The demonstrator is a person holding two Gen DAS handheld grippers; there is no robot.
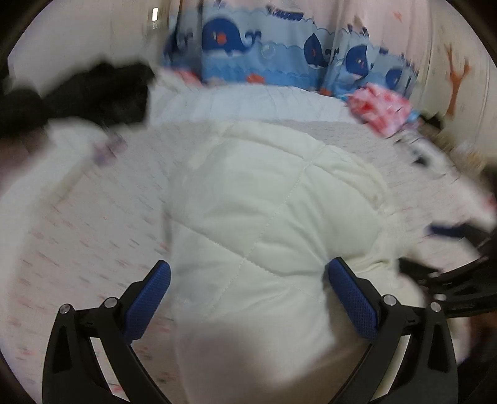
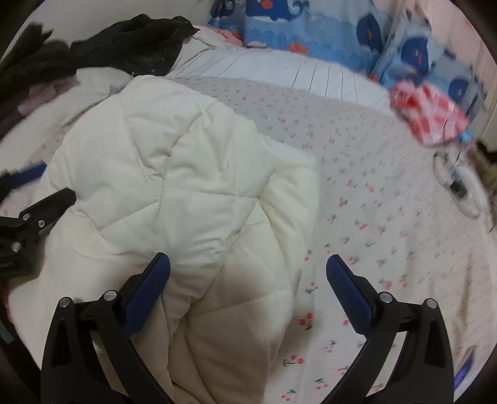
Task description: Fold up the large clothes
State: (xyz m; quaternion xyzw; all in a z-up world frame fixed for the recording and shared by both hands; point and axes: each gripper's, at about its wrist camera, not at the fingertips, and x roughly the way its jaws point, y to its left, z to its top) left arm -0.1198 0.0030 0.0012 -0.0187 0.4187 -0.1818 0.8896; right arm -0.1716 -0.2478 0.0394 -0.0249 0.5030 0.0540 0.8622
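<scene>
At the bottom of the left wrist view, the left tool (image 1: 248, 273) has its two blue-padded fingers (image 1: 352, 298) spread wide, with a white quilted jacket (image 1: 264, 217) bulging up between them. The right pad touches the puffy fabric; the left pad sits just beside the jacket's edge, and nothing is pinched. The jacket fills the center and bottom of that frame, lying bunched on a bed (image 1: 77, 242) covered by a pale sheet with small red cherries. At the right edge, part of the other tool shows, blurred.

At the bottom of the right wrist view, the right tool (image 2: 248, 270) is likewise spread wide. Its left finger (image 2: 149, 292) rests against the jacket (image 2: 174, 186), while its right finger hangs over bare sheet (image 2: 388, 217). The jacket takes up the left and center of this frame, heaped in soft folds. The left tool's black frame (image 2: 37, 214) shows at the left edge, touching the jacket.

Farther back, a dark garment (image 2: 124, 43) lies at the upper left, a blue whale-print cloth (image 2: 310, 28) runs along the top, and a red-and-white bundle (image 2: 428, 115) sits at the upper right.
</scene>
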